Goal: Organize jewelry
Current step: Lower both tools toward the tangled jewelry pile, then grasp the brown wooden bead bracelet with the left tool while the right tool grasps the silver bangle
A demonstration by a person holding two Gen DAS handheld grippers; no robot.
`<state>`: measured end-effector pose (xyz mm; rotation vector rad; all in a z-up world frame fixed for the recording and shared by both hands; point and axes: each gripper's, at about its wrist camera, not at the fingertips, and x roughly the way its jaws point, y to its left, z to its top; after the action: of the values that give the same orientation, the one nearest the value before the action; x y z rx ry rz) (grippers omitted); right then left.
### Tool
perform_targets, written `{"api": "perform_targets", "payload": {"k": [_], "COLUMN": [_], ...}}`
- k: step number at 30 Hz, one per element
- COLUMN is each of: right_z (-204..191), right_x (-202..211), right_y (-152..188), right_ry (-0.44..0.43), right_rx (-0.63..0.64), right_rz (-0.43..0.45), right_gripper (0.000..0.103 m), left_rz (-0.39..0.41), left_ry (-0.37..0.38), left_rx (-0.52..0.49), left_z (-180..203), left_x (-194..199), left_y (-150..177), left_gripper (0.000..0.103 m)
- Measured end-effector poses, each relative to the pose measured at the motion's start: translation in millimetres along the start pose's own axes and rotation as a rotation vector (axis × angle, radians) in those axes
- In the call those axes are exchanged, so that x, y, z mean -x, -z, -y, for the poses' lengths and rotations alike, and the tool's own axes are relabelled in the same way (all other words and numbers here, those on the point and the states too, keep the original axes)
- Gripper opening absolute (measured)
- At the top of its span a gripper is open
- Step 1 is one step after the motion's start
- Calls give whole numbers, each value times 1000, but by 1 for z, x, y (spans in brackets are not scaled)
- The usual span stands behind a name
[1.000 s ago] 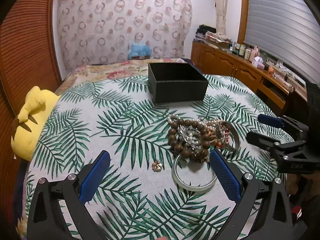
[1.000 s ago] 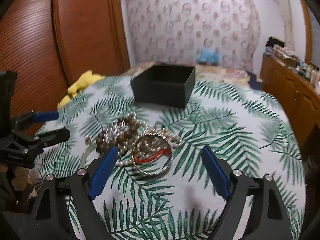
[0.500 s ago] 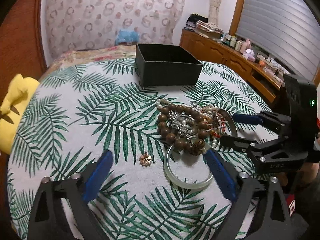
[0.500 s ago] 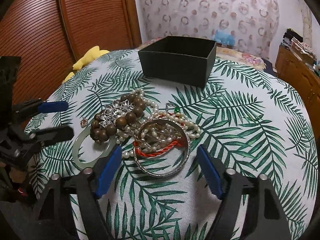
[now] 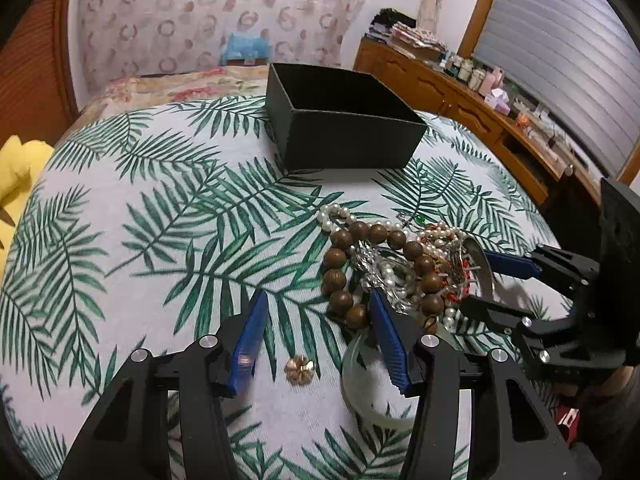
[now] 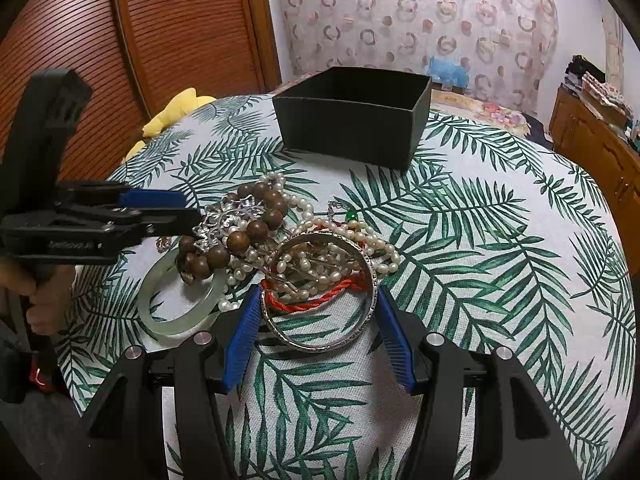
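A: Nearest in the right wrist view, the right gripper (image 6: 316, 328) straddles the silver bangle (image 6: 320, 292) at the table's (image 6: 500, 280) near edge. Its jaws are closing, one blue pad at each side of the ring, and they look just short of pressing.

B: And the left gripper (image 5: 316, 340)?

A: Its jaws are closing too. Between them lies bare cloth with a small gold charm (image 5: 299, 368). Its right pad sits over the jade bangle's (image 5: 360, 380) rim, beside the wooden beads (image 5: 344, 276). It pinches nothing yet.

B: How should the right one take the bangle well?

A: A judgement: the pads should meet the rim squarely across its widest part, since a hard round ring can squirt out of an off-centre pinch. The red cord (image 6: 316, 300) and pearls (image 6: 320, 268) lie inside and across the ring, so a slow lift would show whether they drag along.

B: The left one's risk?

A: It may catch the beads and the jade together. Picking one piece keeps the heap from tangling further.

B: Farther back?

A: The heap sits mid-table, toward the near edge. Beyond it, toward the far edge, stands the black box (image 6: 352, 128), open-topped. What shows of its inside looks empty, though the floor is partly hidden by the near wall.
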<state>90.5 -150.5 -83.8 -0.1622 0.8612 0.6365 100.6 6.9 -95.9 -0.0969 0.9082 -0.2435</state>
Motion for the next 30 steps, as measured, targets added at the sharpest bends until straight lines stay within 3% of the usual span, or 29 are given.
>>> {"api": "perform_targets", "payload": {"k": [9,14,21,30], "right_z": [-4,0,4,6], "right_x": [-3,6,13,27], "right_y": [-5,-7,-7,-20], "right_ry": [13,16,26,36], "right_rx": [31,22,21,36], "right_rz": [1,27,39,81], "right_gripper": [59,59,59,59], "left_rz": [-33,-56,-49,95], "left_ry": [14,23,1,32], "left_rx": [-23,-54,-83,-106], "left_z": [1,10,14,27], "left_x": [-13,-21,-22,26], "left_y": [-14,-16,-16,-34], "left_gripper": [33,14,12,12]}}
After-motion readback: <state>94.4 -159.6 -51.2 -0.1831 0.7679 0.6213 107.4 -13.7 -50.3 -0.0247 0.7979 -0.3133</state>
